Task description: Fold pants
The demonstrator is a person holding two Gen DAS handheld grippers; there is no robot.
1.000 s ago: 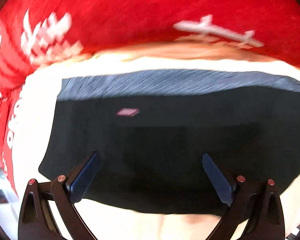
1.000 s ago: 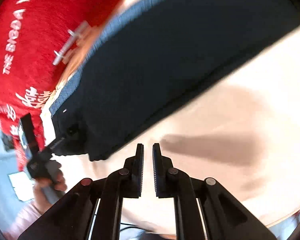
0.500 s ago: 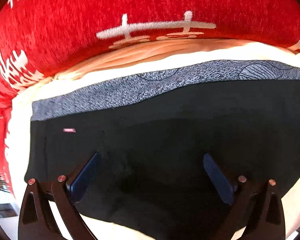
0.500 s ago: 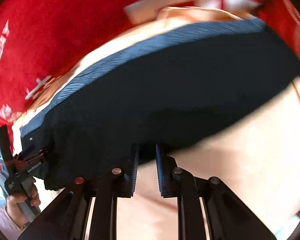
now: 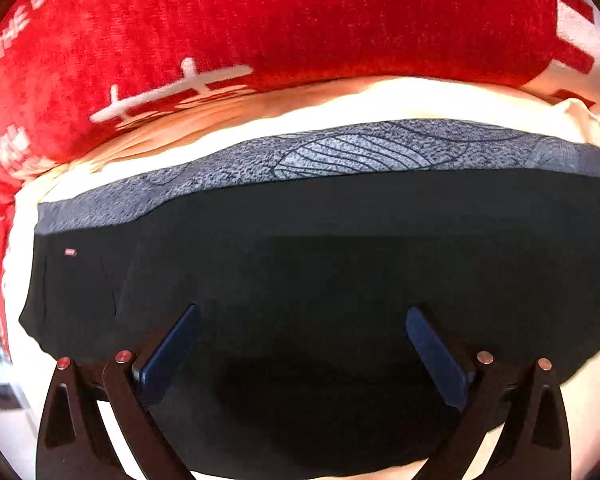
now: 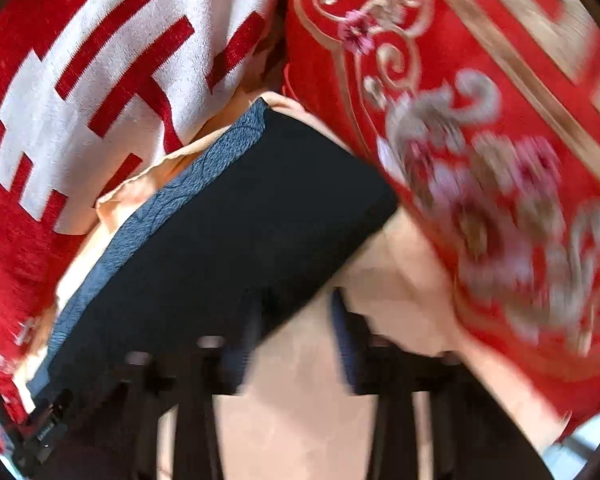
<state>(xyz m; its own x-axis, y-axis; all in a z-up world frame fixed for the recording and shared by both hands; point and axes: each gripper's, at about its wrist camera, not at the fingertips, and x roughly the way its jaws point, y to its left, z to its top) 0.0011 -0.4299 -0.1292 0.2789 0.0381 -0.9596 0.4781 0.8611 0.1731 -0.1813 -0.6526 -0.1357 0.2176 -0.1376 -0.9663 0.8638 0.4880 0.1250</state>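
Cream sheet (image 5: 380, 108), dark pants (image 5: 340, 240) beneath wide left jaws (empty)

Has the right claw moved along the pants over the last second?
Yes. The right claw has travelled along the pants to their far end beside the embroidered red cushion, its jaws opening, nothing between them.

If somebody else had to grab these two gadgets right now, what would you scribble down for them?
Left gripper: jaws wide open above the black pants, holding nothing.
Right gripper: jaws opening at the pants' near edge, nothing visibly clamped; the view is blurred.
Pants lie flat on the cream sheet, grey patterned band toward the red pillows.
Done: seemingly folded lengthwise. Left: probably another fold.
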